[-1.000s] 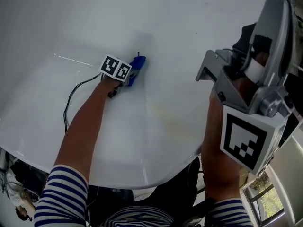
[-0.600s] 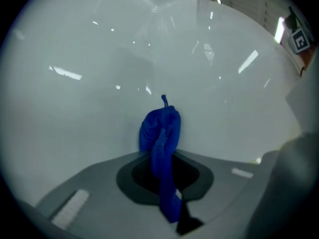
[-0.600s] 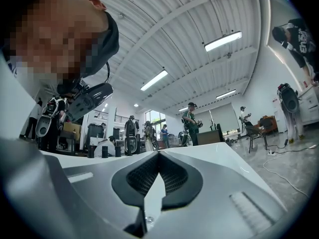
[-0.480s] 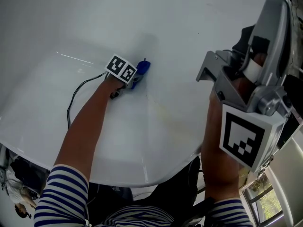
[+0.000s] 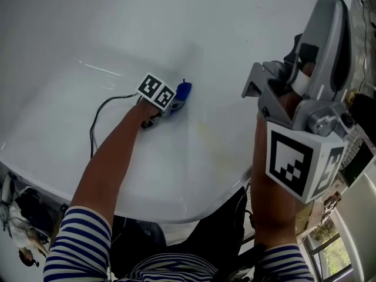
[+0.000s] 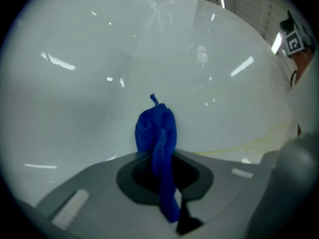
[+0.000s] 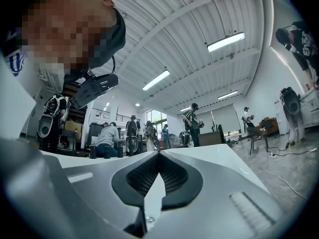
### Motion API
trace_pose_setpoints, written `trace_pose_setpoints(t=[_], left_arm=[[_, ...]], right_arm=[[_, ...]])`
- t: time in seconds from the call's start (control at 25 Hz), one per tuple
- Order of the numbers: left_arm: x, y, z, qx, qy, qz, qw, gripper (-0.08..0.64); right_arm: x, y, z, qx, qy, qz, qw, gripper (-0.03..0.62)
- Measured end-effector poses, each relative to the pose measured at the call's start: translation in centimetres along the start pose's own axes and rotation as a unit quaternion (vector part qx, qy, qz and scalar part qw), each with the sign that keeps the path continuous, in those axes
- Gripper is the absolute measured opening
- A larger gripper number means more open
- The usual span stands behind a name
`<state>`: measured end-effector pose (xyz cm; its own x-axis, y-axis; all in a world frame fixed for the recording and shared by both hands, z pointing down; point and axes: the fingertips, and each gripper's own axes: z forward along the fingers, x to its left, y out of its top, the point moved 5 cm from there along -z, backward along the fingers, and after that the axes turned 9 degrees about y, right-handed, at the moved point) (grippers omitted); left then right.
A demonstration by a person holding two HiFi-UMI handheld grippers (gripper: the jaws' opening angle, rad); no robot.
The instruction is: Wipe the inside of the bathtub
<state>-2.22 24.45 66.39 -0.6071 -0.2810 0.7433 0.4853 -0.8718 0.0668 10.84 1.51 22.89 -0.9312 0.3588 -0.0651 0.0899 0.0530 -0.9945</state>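
Nearest, at 3 o'clock in the head view, the right gripper (image 7: 159, 154) points up at the ceiling (image 7: 199, 24). Its fingers are pressed together on nothing, and its body hides the right side of the white bathtub (image 5: 247, 34). From 6 o'clock a bare arm (image 5: 111, 163) in a striped sleeve (image 5: 76, 245) stretches over the rim. At centre the left gripper (image 6: 160, 158) pinches a blue cloth (image 6: 155, 131), whose bunched end seems to touch the tub's inner surface. A black cable (image 5: 94, 131) loops at 9 o'clock. A faint yellow streak (image 5: 214, 143) lies at 4 o'clock of the cloth.
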Motion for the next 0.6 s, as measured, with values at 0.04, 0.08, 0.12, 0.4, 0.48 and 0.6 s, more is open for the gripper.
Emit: trace_pose_setpoints(t=[0.04,0.08,0.12,0.4,0.48,0.6], left_arm=[[-0.5,-0.3,-0.3,-0.001,-0.009,-0.003,1.0,0.038],[-1.1,-0.6,-0.7,-0.001,-0.018,-0.005,0.9998,0.038],[-1.9,-0.9,-1.3,-0.002,-0.026,-0.007,0.9996,0.038],[-9.4,-2.1,-5.8,-0.017,-0.067,-0.004,0.9976,0.038],[-11.3,-1.8,-6.9,-0.024,-0.08,0.005,0.9965,0.038],[-14.2,-1.4,-8.3,-0.029,-0.097,0.023,0.9946,0.038]], right_arm=[[0.2,0.1,0.0,0.002,0.0,0.003,1.0,0.0],[0.5,0.3,0.0,0.003,-0.001,0.006,1.0,0.0],[0.7,0.9,0.0,0.003,-0.002,0.008,1.0,0.0],[1.7,7.0,-0.2,-0.008,0.01,0.015,1.0,0.0],[1.7,8.1,-0.2,-0.008,0.009,0.016,1.0,0.0],[1.8,8.9,-0.4,-0.003,0.006,0.019,1.0,0.0]])
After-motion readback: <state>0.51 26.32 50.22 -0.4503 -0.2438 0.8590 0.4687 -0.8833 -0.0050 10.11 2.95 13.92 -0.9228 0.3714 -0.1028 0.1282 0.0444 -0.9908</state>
